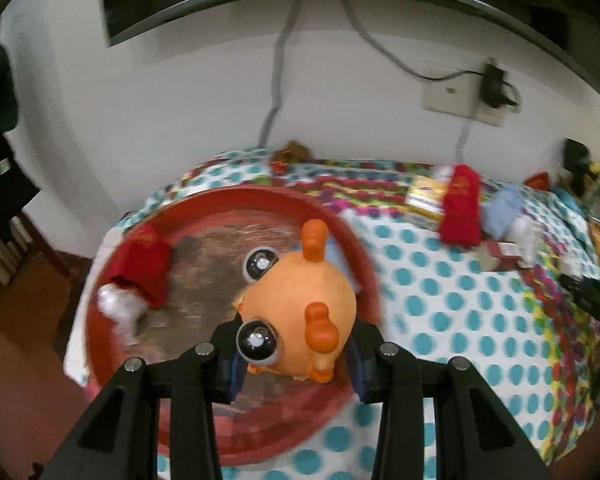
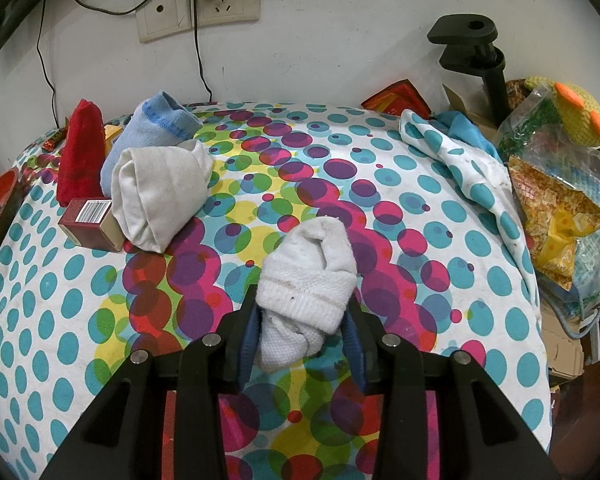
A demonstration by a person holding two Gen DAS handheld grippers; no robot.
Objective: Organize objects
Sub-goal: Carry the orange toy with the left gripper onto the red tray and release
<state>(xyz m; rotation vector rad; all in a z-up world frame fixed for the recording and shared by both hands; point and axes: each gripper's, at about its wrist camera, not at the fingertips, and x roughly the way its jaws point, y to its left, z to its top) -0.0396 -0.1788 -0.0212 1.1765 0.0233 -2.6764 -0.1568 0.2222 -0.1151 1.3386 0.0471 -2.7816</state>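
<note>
Orange toy (image 1: 300, 304) clamped in my left gripper (image 1: 296, 364) above round red tray (image 1: 356, 248); right gripper (image 2: 302, 336) pinches knitted white sock (image 2: 308, 280) on dotted cloth (image 2: 420, 208)

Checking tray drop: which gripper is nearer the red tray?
Left. The left gripper holds the orange toy right over the red tray. The right gripper grips a white sock mid-table; the tray is far off to its left.

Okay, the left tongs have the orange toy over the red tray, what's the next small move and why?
Probably lower and release. The left tongs grip the orange big-eyed rubber toy above the round red tray, where a rolled red sock already lies, so the toy likely belongs there too.
</note>
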